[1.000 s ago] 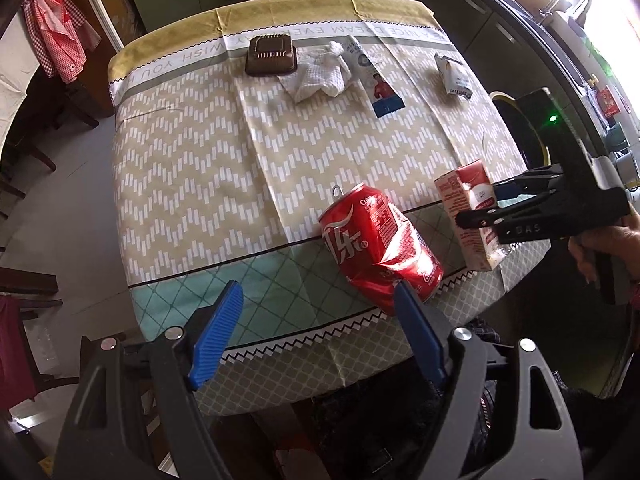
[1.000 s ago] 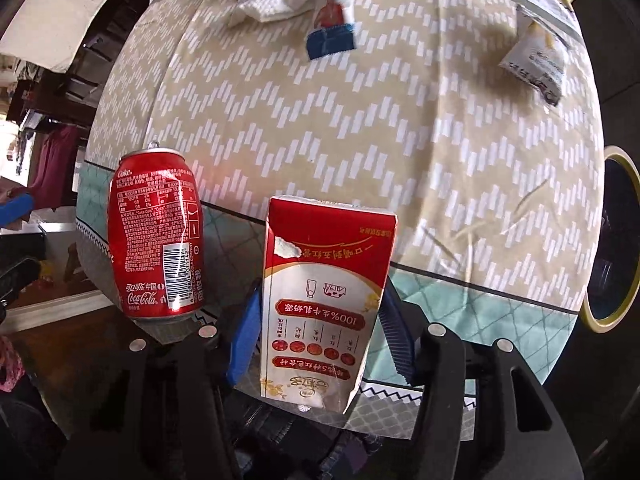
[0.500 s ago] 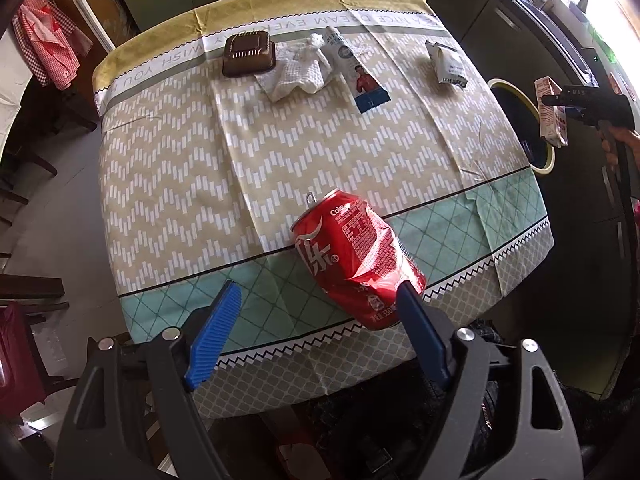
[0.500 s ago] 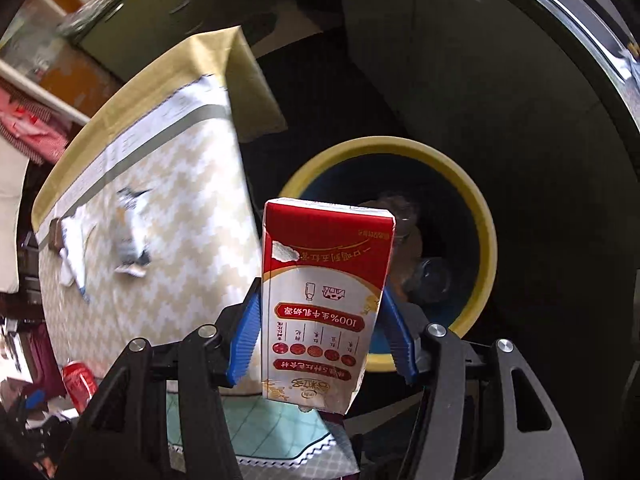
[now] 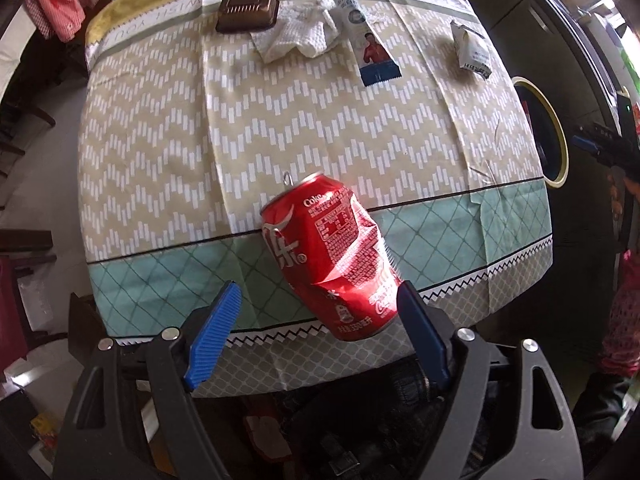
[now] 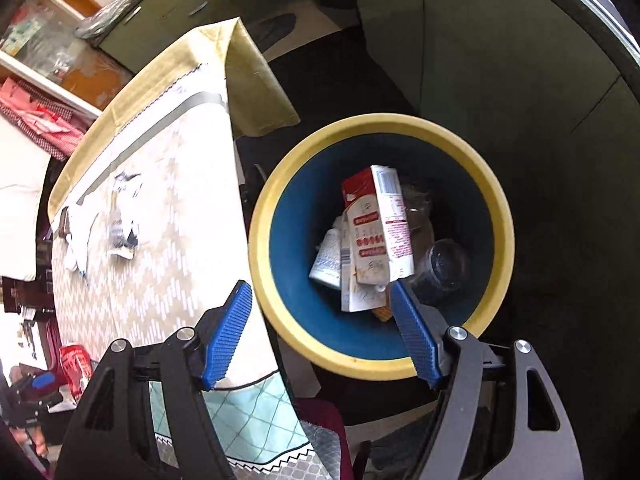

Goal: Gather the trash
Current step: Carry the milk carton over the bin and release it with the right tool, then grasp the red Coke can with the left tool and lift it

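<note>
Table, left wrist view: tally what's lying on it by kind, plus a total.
Drink can: 1, the dented red can
Brown tray: 1
White tissue: 1
Flat tube: 1
Small white packet: 1
Total: 5

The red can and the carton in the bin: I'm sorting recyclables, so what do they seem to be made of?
Red can: thin painted metal, likely aluminium; glossy, sharply creased, with a pull tab. Carton: printed coated paperboard, judging by its folded edges and matte sheen.
</note>
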The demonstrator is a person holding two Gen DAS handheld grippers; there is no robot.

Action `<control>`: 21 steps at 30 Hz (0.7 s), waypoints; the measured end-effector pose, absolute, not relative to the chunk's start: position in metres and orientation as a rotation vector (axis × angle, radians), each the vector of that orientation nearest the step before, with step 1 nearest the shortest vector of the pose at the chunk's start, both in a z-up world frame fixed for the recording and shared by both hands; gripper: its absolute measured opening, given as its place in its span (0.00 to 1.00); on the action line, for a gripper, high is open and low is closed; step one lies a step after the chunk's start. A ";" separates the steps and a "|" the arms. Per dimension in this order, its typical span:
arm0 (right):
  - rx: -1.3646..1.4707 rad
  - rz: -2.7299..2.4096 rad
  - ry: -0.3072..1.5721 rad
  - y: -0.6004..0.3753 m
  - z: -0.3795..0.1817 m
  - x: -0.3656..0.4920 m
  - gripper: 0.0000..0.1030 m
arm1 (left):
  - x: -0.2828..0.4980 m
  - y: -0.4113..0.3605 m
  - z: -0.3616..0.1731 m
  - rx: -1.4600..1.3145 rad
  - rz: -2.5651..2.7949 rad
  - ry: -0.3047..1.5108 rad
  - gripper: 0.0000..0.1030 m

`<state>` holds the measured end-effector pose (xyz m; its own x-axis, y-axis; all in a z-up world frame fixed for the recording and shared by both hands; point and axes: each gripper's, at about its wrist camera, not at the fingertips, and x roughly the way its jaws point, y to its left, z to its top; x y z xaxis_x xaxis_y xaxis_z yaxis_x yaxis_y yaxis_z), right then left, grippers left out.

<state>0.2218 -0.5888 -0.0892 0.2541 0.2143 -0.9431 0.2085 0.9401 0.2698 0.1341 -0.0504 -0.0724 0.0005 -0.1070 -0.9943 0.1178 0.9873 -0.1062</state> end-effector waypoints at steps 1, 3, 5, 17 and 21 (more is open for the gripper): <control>0.372 0.021 1.321 -0.585 -0.091 0.219 0.69 | 0.135 -0.052 -0.076 -0.008 -0.156 1.572 0.74; 0.360 0.055 1.327 -0.575 -0.095 0.214 0.69 | 0.137 -0.054 -0.082 -0.028 -0.110 1.584 0.74; 0.360 0.086 1.335 -0.568 -0.101 0.212 0.69 | 0.138 -0.055 -0.090 -0.051 -0.071 1.604 0.74; 0.338 0.183 1.330 -0.550 -0.115 0.198 0.69 | 0.152 -0.070 -0.134 -0.081 0.033 1.702 0.78; 0.336 0.196 1.328 -0.549 -0.117 0.195 0.69 | 0.155 -0.065 -0.139 -0.058 0.040 1.715 0.78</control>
<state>0.1950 -0.5491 -0.1171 0.2334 0.3291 -0.9150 0.0504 0.9356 0.3494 0.1546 -0.0655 -0.1394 -0.1439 -0.0157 -0.9895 -0.0617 0.9981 -0.0068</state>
